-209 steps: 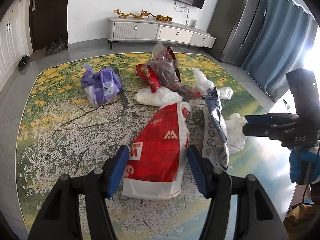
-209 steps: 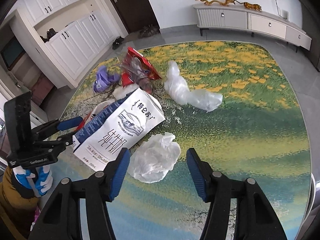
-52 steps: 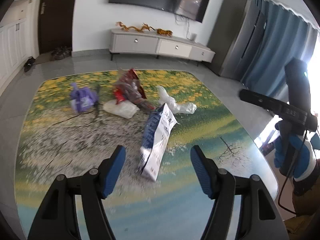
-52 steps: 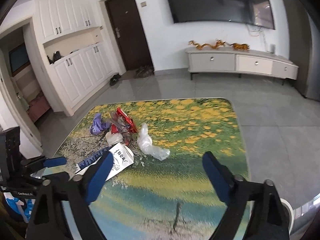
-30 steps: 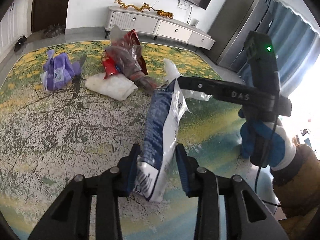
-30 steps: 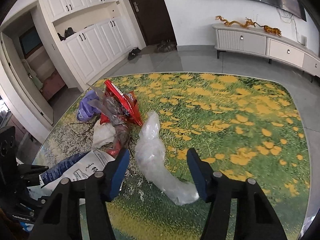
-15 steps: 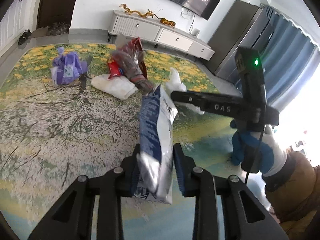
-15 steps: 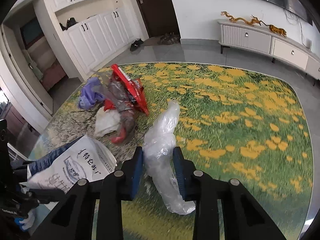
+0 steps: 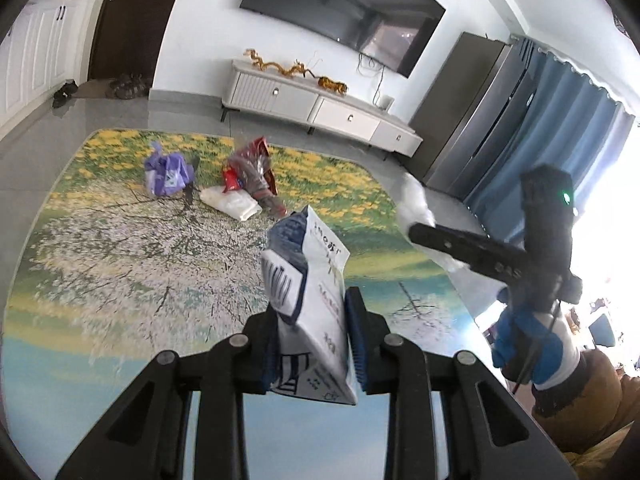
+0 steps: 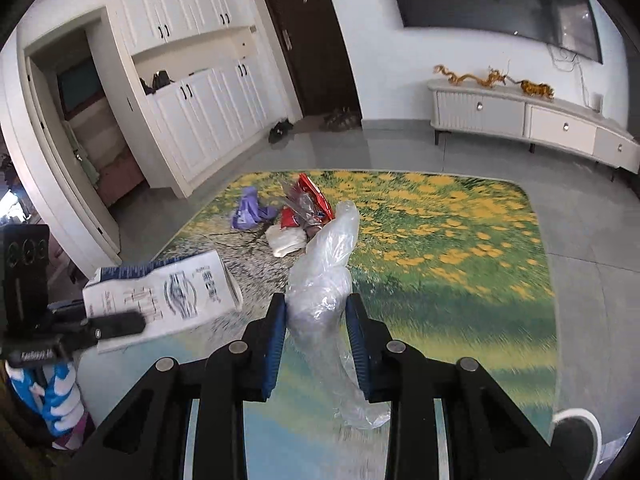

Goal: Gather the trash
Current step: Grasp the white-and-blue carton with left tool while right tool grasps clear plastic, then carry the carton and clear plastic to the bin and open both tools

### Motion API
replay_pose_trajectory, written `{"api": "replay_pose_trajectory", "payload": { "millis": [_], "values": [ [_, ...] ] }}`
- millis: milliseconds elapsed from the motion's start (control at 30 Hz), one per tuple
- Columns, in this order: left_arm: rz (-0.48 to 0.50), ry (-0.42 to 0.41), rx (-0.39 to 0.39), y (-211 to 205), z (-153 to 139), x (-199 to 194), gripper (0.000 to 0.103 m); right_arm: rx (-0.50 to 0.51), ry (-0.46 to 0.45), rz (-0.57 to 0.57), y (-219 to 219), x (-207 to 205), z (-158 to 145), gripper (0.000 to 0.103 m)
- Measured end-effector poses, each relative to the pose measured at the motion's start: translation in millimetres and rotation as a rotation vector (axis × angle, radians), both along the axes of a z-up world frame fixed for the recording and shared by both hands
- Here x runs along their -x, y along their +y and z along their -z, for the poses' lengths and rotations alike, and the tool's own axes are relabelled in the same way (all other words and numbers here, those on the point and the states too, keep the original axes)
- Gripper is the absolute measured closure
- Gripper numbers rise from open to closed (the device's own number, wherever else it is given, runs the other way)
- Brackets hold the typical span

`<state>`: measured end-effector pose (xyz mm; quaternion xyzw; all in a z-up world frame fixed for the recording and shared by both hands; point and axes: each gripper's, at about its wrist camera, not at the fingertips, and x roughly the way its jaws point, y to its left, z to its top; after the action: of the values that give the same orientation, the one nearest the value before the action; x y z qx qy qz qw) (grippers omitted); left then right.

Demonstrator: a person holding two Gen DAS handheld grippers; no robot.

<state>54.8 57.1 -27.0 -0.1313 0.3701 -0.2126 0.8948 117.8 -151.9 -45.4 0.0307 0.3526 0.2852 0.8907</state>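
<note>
The left gripper (image 9: pixel 314 342) has its jaws closed on a blue and white milk carton (image 9: pixel 310 300), pinched across its flat sides near the lower end, so the carton stands up between the blue pads with its folded top tilting away from the camera; gripping the flattened body rather than the top probably keeps it from swinging. The right gripper (image 10: pixel 316 340) has its jaws narrowed on a crumpled clear plastic bag (image 10: pixel 326 276), squeezed at about its middle, with one end poking upward and the loose tail hanging below the pads. Both pieces are clear of the rug (image 9: pixel 100 248), so these two seem picked up and on their way to wherever the trash is gathered; no bin shows in either view. Each gripper appears in the other's view, side by side and apart, held by gloved hands. Farther out on the rug more trash waits in a loose cluster: a white bag (image 9: pixel 232 202), just behind it a red snack wrapper (image 9: pixel 250 170) tangled with clear film, and a purple bag (image 9: pixel 166 172) a little to one side. Nothing stands between the grippers and that pile. Beyond the rug lie grey tiles, a low white cabinet (image 9: pixel 312 106) under a wall television, shoes by a dark door, and blue curtains at the far side.
</note>
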Motion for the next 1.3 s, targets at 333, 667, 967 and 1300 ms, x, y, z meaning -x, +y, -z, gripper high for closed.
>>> {"api": "replay_pose_trajectory", "payload": {
  "millis": [333, 667, 967, 1300],
  "values": [
    [-0.016, -0.085, 0.006, -5.5, -38.7, 23.7, 0.075, -0.047, -0.097, 0.175, -84.9, 74.2, -41.3, 0.075],
    [0.121, -0.084, -0.018, -86.1, -64.9, 5.8, 0.075, -0.067, -0.133, 0.356, -169.8, 102.3, -32.5, 0.074],
    [0.346, -0.075, -0.075, -230.2, -69.5, -23.7, 0.075, -0.102, -0.027, 0.538, -258.0, 114.7, 21.3, 0.074],
    [0.538, 0.023, -0.149, -389.3, -18.4, -44.2, 0.075, -0.085, 0.099, 0.668, -325.6, 114.0, 71.8, 0.073]
  ]
}}
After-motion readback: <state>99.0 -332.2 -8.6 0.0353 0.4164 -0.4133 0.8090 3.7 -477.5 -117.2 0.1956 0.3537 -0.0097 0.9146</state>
